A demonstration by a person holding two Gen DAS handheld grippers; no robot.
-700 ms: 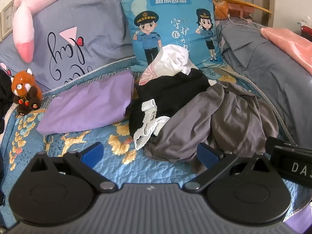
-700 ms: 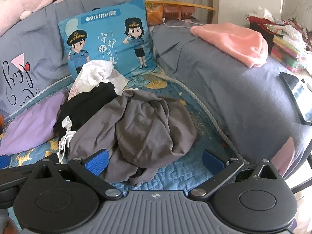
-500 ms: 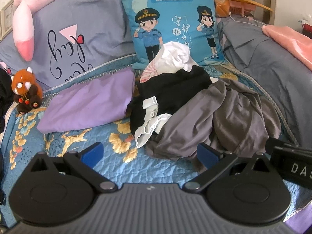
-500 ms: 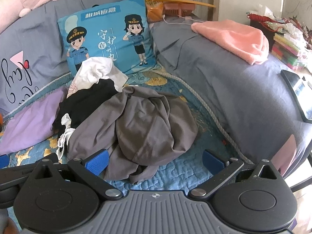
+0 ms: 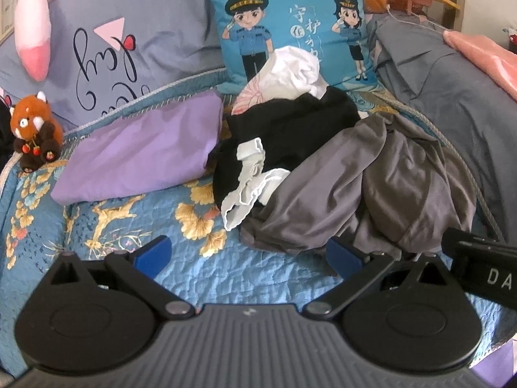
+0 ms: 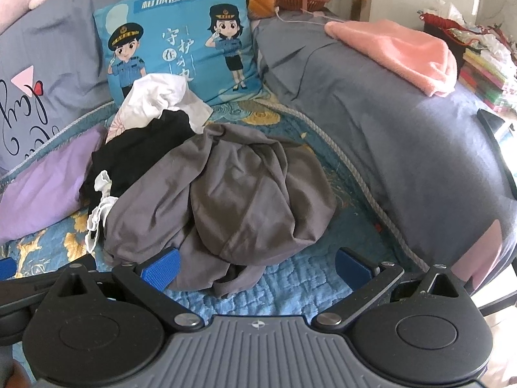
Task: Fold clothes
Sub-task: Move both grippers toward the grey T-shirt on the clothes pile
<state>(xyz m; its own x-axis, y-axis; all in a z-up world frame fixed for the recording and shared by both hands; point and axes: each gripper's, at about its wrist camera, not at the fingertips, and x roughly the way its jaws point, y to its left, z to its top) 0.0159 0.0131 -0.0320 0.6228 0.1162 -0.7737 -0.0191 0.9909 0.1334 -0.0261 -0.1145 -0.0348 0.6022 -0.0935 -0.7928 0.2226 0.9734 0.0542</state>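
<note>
Left gripper: fingers spread as wide as they go, blue pads empty, only blue quilt between them. Right gripper: likewise spread wide, nothing pinched, the near hem of the grey garment lying between the pads and just beside the left-hand pad, contact there not clear. Just ahead of the left gripper's right-hand finger, the same grey garment, crumpled in a heap on the quilt. Beyond it and slightly left of the fingers, a black garment with a white frilled piece spilling out at its near edge, and a white garment on top at the far end, all unfolded and touching in one pile. Further left of the left gripper's fingers, a purple folded cloth lying flat beside the pile. Behind the pile, a blue cushion printed with two cartoon officers, propped upright. Far left, a small red panda plush. Right of the right gripper's fingers, a grey duvet with a pink towel on it.
</note>
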